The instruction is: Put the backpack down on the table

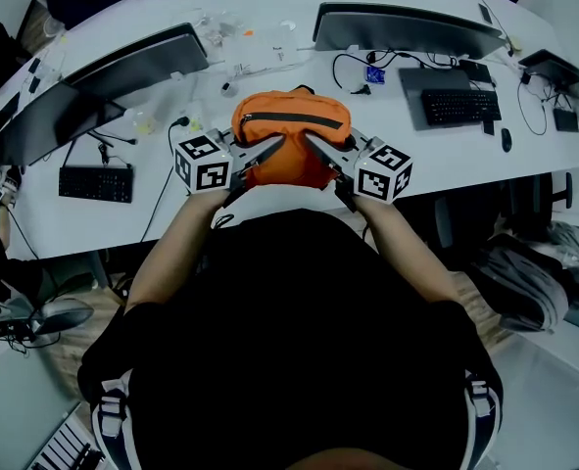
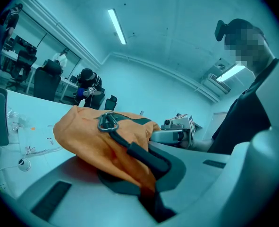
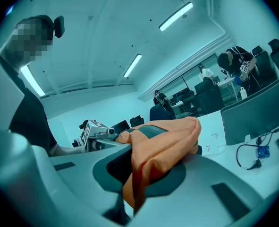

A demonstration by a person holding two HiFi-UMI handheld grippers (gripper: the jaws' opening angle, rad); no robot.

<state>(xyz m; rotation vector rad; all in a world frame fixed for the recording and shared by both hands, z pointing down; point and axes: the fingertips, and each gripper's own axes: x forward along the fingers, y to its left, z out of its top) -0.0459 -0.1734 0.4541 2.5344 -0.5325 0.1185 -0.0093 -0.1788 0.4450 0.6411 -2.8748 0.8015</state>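
A black keyboard lies before the left monitor, another keyboard and a mouse before the right monitor.

We find the backpack over the near part of the worktop, with the left tongs gripping its left side and the right tongs its right. Behind it, on the worktop, stand the left monitor and the right monitor. The left keyboard lies to its left and the right keyboard to its right, with a mouse just beyond.

One orange backpack, two grippers, two keyboards, one mouse
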